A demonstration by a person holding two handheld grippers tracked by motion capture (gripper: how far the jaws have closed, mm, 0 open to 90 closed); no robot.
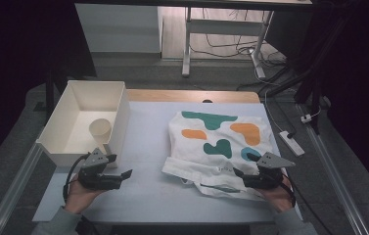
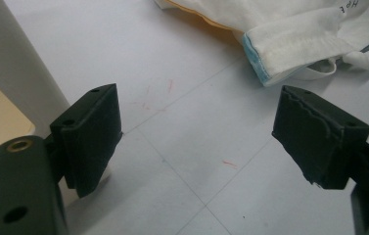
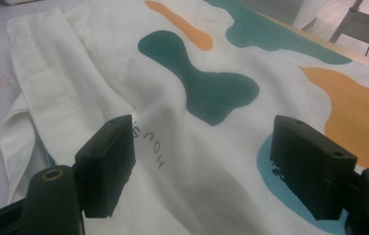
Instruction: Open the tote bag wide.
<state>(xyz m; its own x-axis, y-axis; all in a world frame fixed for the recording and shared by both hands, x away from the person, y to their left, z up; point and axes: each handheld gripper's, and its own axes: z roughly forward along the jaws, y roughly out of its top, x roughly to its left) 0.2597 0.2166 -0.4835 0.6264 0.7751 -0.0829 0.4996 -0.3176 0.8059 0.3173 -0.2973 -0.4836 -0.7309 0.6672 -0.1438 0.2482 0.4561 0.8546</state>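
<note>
Black hand-lettered characters reading "HOUS" stand on the white cloth bag (image 3: 123, 73), seen upside down in the right gripper view beside its dark green blotch. In the left gripper view, the letters "HPE" or similar sit at the bag's (image 2: 289, 34) upper edge, partly cut off. In the high view the lettering is too small to read.

The table (image 1: 148, 196) is seen from above and behind in the high view. The left gripper view is held low over bare tabletop, perhaps beside the bin (image 2: 6, 73). The right gripper view is aimed closely at the cloth (image 3: 182, 88), whose edge is shared with the left gripper view.
</note>
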